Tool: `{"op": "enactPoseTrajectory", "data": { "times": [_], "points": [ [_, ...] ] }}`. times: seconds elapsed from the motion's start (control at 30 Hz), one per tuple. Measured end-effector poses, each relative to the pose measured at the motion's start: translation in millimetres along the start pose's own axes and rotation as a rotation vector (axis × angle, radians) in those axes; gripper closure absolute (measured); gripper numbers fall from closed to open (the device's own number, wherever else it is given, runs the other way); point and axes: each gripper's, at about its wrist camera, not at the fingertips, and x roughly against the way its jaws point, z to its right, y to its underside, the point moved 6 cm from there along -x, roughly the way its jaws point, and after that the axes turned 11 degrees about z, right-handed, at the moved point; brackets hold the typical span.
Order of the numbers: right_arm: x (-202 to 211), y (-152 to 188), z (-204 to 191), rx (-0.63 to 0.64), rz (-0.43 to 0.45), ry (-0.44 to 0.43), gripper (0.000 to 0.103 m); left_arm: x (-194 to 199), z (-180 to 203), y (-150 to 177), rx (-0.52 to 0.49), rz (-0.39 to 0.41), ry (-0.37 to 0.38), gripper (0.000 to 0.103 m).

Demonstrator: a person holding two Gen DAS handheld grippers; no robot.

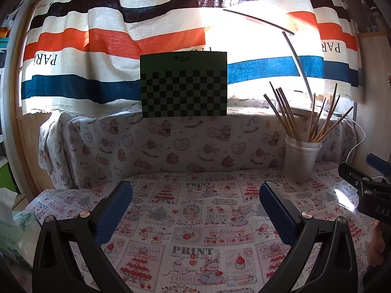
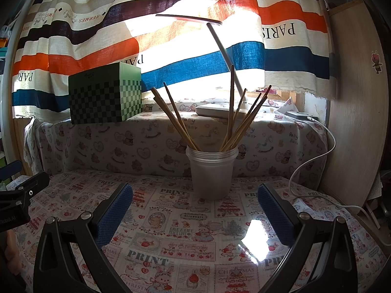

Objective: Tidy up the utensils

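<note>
Left wrist view first: the left tool (image 1: 195, 210) hangs over the patterned table (image 1: 195, 232) with its jaws spread wide and nothing between them. The chopsticks (image 1: 305, 117) are all standing in a translucent plastic cup (image 1: 300, 161) at the right of the frame, fanned out in two bunches. Part of the right tool (image 1: 366, 185) pokes in at the far right edge. A green checkered box (image 1: 183, 85) sits on the ledge behind.

Right wrist view: the right tool (image 2: 195, 210) is also wide open and empty, pointed pretty much straight at the cup (image 2: 211, 171), which is dead centre here. Chopsticks (image 2: 232, 122) lean out both sides of the rim. No loose ones anywhere on the cloth that I can spot.

So honestly this could be everything already gathered in the cup, or the moment before they get pulled out and sorted. Can't call it from this.
</note>
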Motion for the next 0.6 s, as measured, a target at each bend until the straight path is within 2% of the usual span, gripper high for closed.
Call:
{"op": "enactPoseTrajectory", "data": {
  "times": [0.6],
  "points": [
    [0.5,-0.1,0.1,0.000,0.000,0.002,0.000,-0.9,-0.6,-0.1,-0.003,-0.001,-0.007,0.000]
  ]
}}
